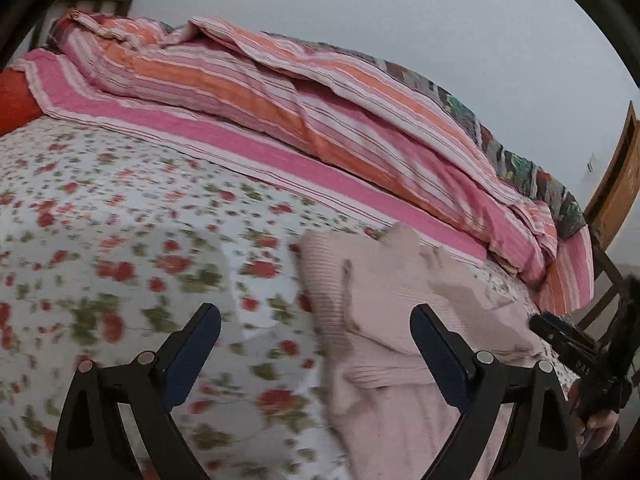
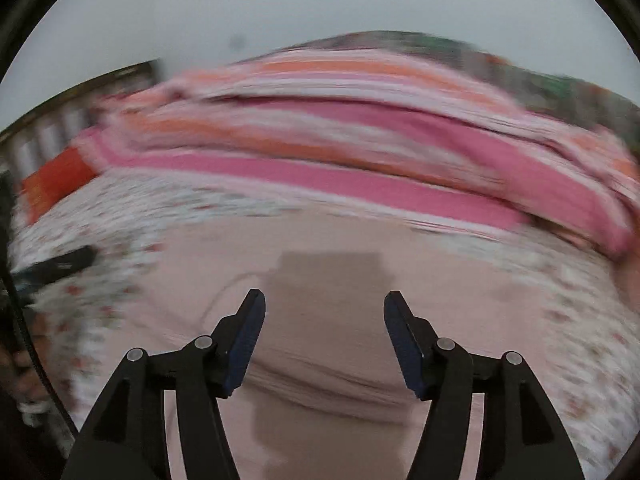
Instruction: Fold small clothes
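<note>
Right claw (image 2: 324, 336) agape and empty above pink garment (image 2: 344, 288); left claw (image 1: 316, 336) wide, empty, beside it.

The flower-printed white bedsheet (image 1: 120, 220) lies bare from nine to twelve o'clock of the left gripper (image 1: 316, 316), giving open room there. A crumpled pale pink ribbed knit garment (image 1: 384, 300) fills one to three o'clock. Behind, at twelve, the heaped pink-and-orange striped quilt (image 1: 280, 92) (a long ridge) blocks the far side, with the grey wall (image 1: 360, 0) above.
</note>
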`<state>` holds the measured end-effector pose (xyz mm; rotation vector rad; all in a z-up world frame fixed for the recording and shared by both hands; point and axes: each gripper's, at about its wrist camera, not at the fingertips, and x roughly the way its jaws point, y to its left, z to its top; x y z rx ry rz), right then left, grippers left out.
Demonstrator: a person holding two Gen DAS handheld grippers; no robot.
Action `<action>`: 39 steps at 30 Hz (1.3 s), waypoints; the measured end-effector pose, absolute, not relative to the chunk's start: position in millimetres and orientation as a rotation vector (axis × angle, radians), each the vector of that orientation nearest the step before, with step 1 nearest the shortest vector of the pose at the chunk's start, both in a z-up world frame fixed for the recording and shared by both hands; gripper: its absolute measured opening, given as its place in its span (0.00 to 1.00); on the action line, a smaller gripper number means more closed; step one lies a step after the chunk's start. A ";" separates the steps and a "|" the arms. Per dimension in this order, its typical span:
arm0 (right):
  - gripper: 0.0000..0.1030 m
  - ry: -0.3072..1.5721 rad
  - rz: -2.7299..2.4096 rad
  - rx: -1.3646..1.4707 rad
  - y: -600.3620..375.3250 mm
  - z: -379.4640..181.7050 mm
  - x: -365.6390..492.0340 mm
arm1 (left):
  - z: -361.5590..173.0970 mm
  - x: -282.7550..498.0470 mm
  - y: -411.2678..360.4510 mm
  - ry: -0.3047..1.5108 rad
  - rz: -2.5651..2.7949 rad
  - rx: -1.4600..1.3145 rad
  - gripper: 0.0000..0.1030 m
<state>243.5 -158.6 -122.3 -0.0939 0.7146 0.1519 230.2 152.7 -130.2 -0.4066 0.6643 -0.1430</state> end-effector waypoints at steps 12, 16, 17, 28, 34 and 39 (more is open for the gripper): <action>0.46 0.885 -0.006 0.067 -301.1 -163.5 214.9 | -139.0 244.6 121.3 0.700 -0.182 -0.399 0.63; 0.33 0.873 0.005 0.071 -295.9 -172.9 225.5 | -143.1 243.0 122.9 0.714 -0.245 -0.436 0.54; 0.30 0.851 -0.012 0.078 -299.8 -170.6 225.7 | -143.8 242.1 121.5 0.719 -0.254 -0.432 0.51; 0.32 0.782 -0.048 0.100 -309.7 -165.9 211.9 | -142.3 239.8 105.5 0.740 -0.307 -0.375 0.44; 0.44 0.678 0.040 0.123 -307.9 -147.1 204.3 | -155.8 255.8 96.9 0.801 -0.263 -0.394 0.44; 0.50 0.690 0.037 0.184 -305.3 -151.7 214.2 | -158.2 259.5 90.3 0.795 -0.234 -0.387 0.08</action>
